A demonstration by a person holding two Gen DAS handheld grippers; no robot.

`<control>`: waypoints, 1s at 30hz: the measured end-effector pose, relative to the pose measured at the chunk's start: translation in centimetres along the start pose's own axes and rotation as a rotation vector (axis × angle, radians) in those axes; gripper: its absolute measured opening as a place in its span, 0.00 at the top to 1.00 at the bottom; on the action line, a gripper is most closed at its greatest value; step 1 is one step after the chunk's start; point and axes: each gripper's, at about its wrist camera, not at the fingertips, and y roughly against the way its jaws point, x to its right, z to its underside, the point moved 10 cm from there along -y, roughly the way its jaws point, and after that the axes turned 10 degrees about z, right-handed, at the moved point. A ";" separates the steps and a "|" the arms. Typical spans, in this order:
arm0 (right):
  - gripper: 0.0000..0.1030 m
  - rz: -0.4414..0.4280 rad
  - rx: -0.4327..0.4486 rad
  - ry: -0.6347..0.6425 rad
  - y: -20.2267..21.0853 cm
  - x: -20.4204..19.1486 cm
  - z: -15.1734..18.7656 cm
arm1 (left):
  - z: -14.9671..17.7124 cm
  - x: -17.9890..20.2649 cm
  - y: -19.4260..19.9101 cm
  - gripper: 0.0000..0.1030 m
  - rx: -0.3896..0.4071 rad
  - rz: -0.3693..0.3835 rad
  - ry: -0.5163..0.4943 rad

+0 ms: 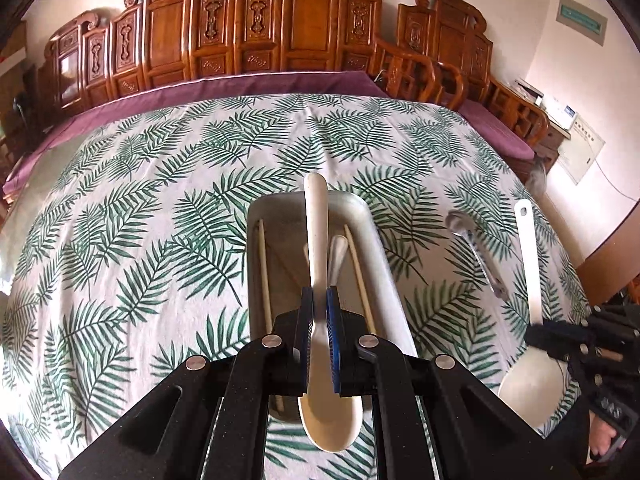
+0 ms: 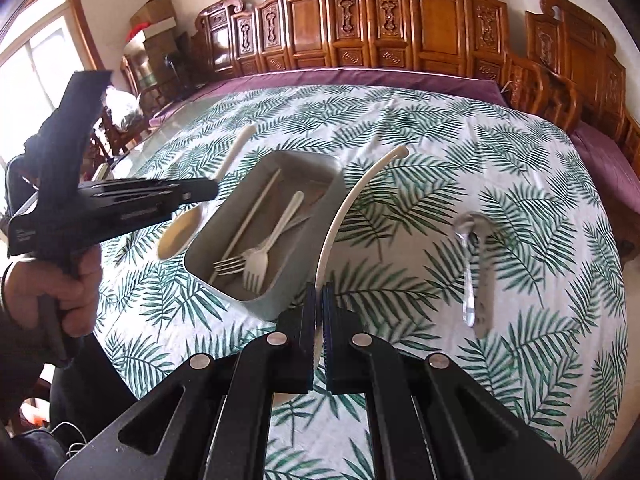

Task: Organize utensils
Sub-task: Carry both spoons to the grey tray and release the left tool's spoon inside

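Left tool [image 1: 320, 300] clamps a cream spoon [image 1: 318, 240]; right tool [image 2: 319, 296] clamps a white ladle [image 2: 344, 208].

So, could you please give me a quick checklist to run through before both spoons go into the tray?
1. Left hand-held gripper shut on cream spoon: ok.
2. Right hand-held gripper shut on white ladle: ok.
3. Grey tray upright on tablecloth: ok.
4. Free room in tray beside forks and chopsticks: ok.
5. Metal spoon outside tray: not ok.
6. Grip firmness: cannot tell.
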 end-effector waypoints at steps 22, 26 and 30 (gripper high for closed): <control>0.96 0.017 -0.026 0.100 -2.7 -4.7 -3.3 | -0.4 -2.9 2.0 0.93 0.047 -0.010 0.015; 0.96 0.014 -0.024 0.107 -3.8 -5.4 -4.5 | 0.1 -3.6 3.4 0.93 0.054 -0.019 0.016; 0.96 0.020 -0.034 0.120 -5.1 -6.0 -5.5 | 0.8 -4.3 4.7 0.93 0.057 -0.026 0.015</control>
